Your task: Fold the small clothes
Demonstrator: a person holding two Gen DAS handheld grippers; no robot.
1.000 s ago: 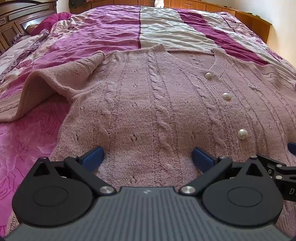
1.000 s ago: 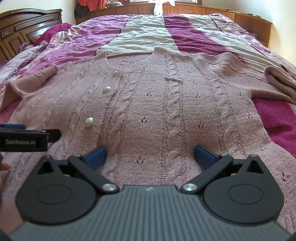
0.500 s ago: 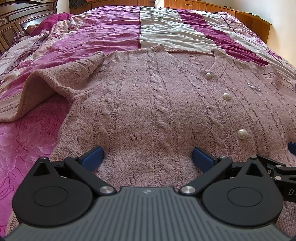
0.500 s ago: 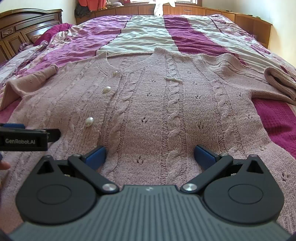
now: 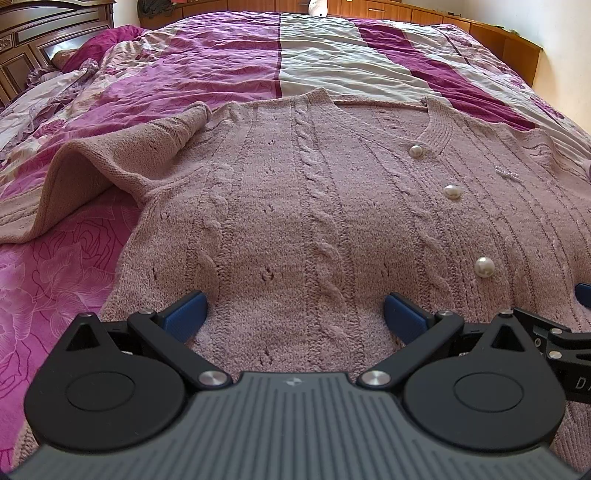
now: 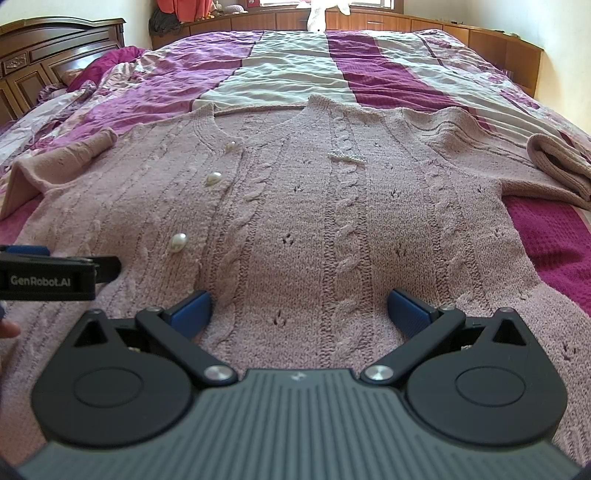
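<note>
Nearest the lower hem of the knitted cardigan [image 5: 295,206], both grippers sit low over the fabric. The left gripper [image 5: 294,314] has its jaws spread wide, with nothing between the blue pads [image 5: 184,313] but the pink knit beneath. The right gripper [image 6: 298,312] is likewise wide open, its blue fingertips [image 6: 408,312] down at the knit, though actual contact cannot be judged. In the right wrist view the other tool shows at the left edge as a black bar lettered "GenRobot.AI", with a bit of a person's finger [image 6: 7,328] just below it.

Beyond the grippers the cardigan lies flat, front side up, on the bed [image 6: 554,236], its hem toward the cameras and its neckline away. Cable ribs run up its length, and three pearl buttons [image 5: 484,266] line the closed front placket. A small beaded ornament [image 6: 347,157] sits on the chest panel. One sleeve [image 5: 92,173] is bunched and partly raised at the cardigan's left side; the other sleeve [image 6: 554,162] is doubled over itself near the right edge of the bed.

Farther off, the bedspread [image 5: 325,62] stretches away in magenta, purple and cream stripes. A dark carved headboard [image 6: 44,59] stands at the far left corner, and wooden cabinets [image 6: 424,22] line the far wall.
</note>
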